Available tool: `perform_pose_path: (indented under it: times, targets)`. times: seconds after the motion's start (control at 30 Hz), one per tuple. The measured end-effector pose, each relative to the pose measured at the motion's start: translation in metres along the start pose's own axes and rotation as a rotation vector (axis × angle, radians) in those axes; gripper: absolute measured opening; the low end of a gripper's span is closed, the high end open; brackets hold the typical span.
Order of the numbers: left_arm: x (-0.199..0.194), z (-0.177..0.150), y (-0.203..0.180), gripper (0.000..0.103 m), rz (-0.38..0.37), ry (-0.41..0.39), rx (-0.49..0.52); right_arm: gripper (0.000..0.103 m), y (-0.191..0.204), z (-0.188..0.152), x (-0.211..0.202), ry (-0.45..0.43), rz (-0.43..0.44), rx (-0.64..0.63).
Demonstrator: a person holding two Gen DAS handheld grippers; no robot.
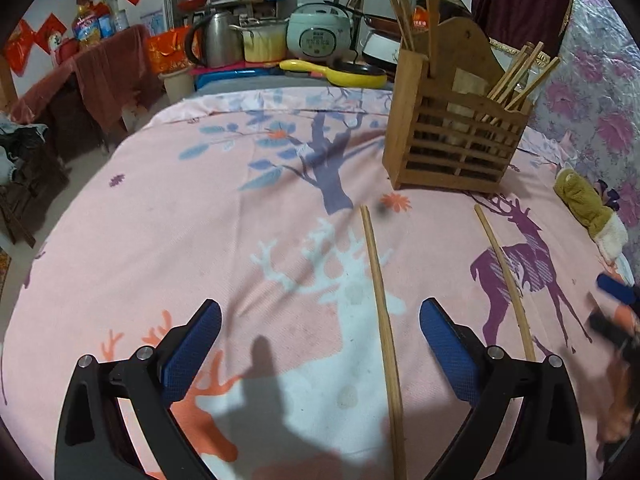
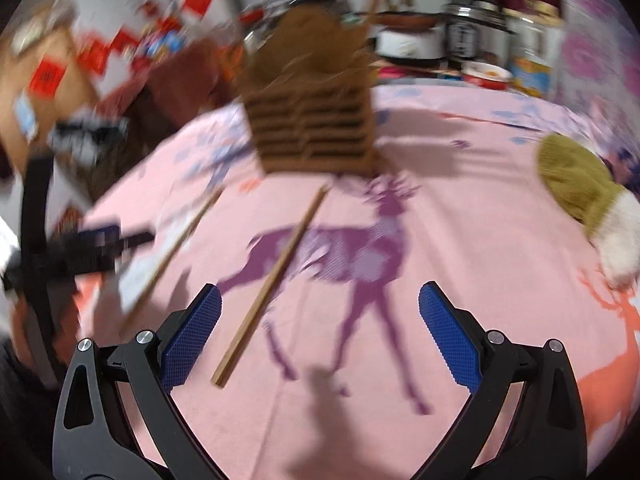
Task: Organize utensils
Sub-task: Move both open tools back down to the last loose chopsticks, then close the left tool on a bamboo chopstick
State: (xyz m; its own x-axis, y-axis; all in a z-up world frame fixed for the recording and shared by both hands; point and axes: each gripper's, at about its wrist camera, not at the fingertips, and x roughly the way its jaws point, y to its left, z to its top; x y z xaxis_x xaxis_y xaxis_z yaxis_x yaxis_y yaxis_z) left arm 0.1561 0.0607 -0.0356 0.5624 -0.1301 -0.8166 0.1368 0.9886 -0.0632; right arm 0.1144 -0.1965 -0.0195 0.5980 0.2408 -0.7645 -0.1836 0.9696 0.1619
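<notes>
Two loose wooden chopsticks lie on a pink bedsheet (image 1: 168, 240) printed with deer and trees, in front of a slatted wooden chopstick holder (image 1: 456, 132) that stands upright toward the far right of the sheet. The holder already carries several chopsticks: a bunch leaning out of its right compartment (image 1: 516, 80) and a few taller sticks rising at its left end (image 1: 404, 16).

In the left wrist view, the left gripper (image 1: 320, 344) hovers above the sheet with its jaws spread wide and nothing between the blue pads (image 1: 192, 352). The nearer chopstick (image 1: 382, 328) runs lengthwise between the jaws — closer to the right pad, not touching either. The second chopstick (image 1: 506, 280) lies to the right, roughly parallel and apart from the first, crossing the purple deer print (image 1: 532, 268).

The right wrist view is motion-blurred. The right gripper (image 2: 320, 332) also has its jaws wide open and empty. One chopstick (image 2: 272, 284) lies diagonally across the purple deer, its near end just beside the left pad (image 2: 192, 340); the other (image 2: 172, 256) lies further left, near the blurred left gripper. An olive-and-white plush item (image 1: 588, 212) rests at the sheet's right edge. Behind the bed — a kettle (image 1: 218, 38), a rice cooker (image 1: 320, 32) and a yellow pan (image 1: 336, 72).
</notes>
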Motion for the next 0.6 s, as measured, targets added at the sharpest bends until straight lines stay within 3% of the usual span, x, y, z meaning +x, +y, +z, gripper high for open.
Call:
perform_pose_path:
  times: [0.17, 0.3, 0.37, 0.47, 0.5, 0.6]
  targets:
    - [0.001, 0.006, 0.012, 0.098, 0.039, -0.004, -0.049, 0.095, 0.033, -0.014, 0.017, 0.077, 0.004, -0.144]
    - [0.002, 0.005, 0.017, 0.098, 0.016, 0.009, -0.069, 0.094, 0.047, -0.026, 0.027, 0.143, -0.066, -0.254]
    - [0.001, 0.003, 0.015, 0.098, 0.027, 0.01, -0.055, 0.094, 0.039, -0.026, 0.023, 0.139, -0.092, -0.248]
    - [-0.003, -0.001, 0.015, 0.098, 0.022, 0.007, -0.048, 0.09, 0.012, -0.028, 0.012, 0.107, -0.212, -0.215]
    - [-0.006, -0.003, 0.015, 0.098, 0.003, 0.006, -0.051, 0.085, -0.005, -0.028, 0.005, 0.102, -0.206, -0.164]
    - [-0.017, -0.014, 0.015, 0.098, -0.041, -0.006, -0.047, 0.08, -0.04, -0.031, -0.016, 0.066, -0.077, -0.024]
